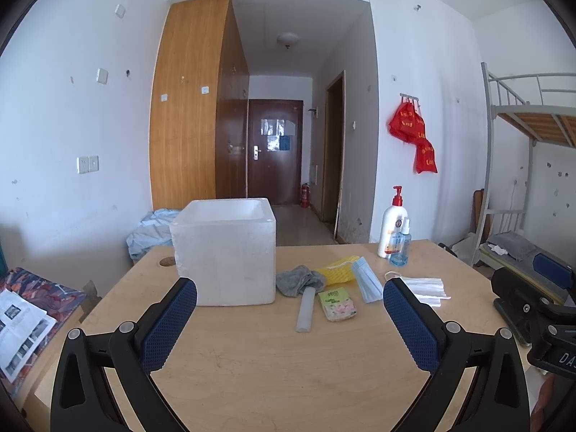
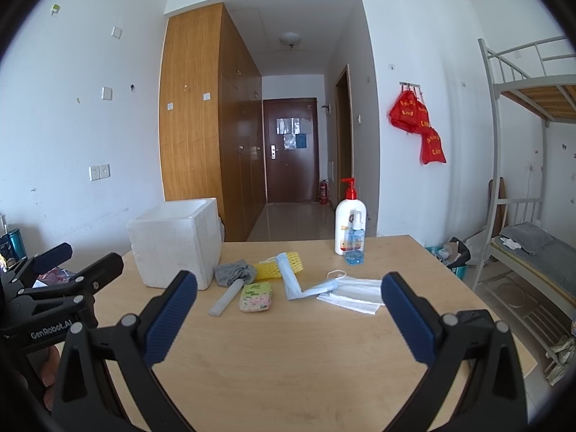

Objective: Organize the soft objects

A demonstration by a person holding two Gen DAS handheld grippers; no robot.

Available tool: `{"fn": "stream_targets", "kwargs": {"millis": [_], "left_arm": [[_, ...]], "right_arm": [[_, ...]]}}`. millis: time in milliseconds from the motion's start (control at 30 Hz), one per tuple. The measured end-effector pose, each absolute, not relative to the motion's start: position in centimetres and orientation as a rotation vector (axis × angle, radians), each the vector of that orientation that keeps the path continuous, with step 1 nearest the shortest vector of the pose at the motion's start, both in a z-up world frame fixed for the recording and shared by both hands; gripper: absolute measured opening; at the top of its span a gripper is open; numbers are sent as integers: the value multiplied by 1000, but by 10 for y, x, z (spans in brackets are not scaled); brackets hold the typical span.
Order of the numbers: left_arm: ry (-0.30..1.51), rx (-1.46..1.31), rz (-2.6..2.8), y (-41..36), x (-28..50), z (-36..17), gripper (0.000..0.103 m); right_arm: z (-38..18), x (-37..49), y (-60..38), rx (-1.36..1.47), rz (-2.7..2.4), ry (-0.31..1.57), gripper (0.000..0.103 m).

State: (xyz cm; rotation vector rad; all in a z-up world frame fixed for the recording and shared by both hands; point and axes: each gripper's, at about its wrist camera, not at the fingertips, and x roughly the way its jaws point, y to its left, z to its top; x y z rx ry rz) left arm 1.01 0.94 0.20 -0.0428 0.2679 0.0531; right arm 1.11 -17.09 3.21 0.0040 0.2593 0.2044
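We've got both grippers hovering over the near desk edge, left gripper and right gripper each spread wide, nothing held. Soft stuff sits mid-desk right of the foam box: grey cloth, yellow foam net, tissue pack, blue mask, white mask. Pump bottle at far edge.

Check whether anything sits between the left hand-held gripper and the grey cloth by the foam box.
Nothing visible blocks it. The left hand-held gripper is open above bare table, and the grey cloth lies ahead beside the foam box. Only the white tube lies just in front of the cloth, touching its near edge.
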Motion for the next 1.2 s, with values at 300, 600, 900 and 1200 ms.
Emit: {"fn": "stream_targets", "kwargs": {"millis": [300, 600, 900, 1200], "left_arm": [[300, -42, 37, 8, 26, 1, 103], [356, -32, -3, 0, 60, -4, 103], [404, -18, -30, -9, 94, -9, 103], [508, -18, -61, -21, 133, -23, 103]], "right_arm": [[31, 23, -172, 5, 204, 278, 103], [29, 47, -174, 7, 188, 313, 103], [26, 73, -177, 5, 177, 358, 103], [18, 109, -186, 2, 149, 437, 103]]}}
